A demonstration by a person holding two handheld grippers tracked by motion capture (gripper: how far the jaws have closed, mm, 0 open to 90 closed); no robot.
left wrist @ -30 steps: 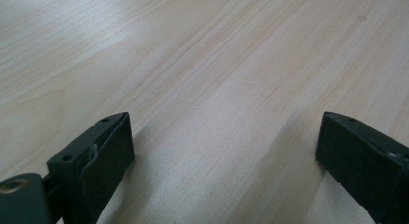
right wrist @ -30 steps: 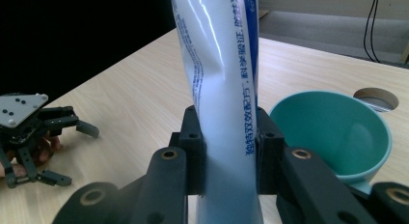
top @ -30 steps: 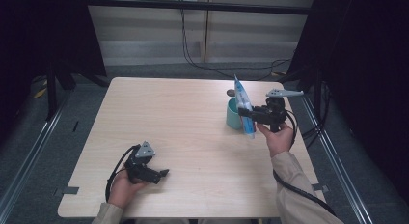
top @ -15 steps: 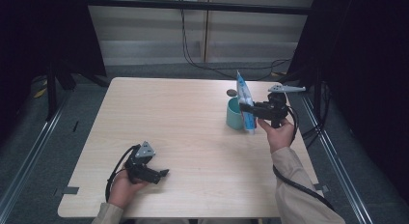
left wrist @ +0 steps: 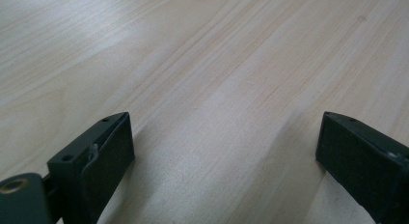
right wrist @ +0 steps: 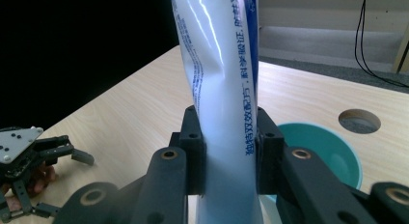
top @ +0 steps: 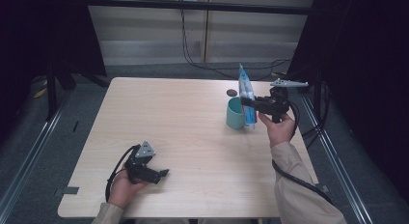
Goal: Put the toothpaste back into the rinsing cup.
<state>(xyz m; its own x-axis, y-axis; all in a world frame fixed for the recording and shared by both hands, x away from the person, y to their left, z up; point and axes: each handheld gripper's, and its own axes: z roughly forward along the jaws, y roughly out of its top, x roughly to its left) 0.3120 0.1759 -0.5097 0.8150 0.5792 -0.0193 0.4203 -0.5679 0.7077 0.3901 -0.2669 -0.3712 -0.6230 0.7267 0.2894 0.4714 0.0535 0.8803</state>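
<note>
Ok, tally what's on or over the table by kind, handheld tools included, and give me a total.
Teal cup: 1
Blue and white tube, held upright beside the cup by the right tool: 1
Handheld tools, the right one and the left tool resting low on the table: 2
Total: 4

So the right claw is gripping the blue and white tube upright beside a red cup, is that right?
Not quite: the cup is teal, not red, as the high view shows. The rest holds: the right claw is shut on the blue and white tube, held upright beside that cup.
</note>
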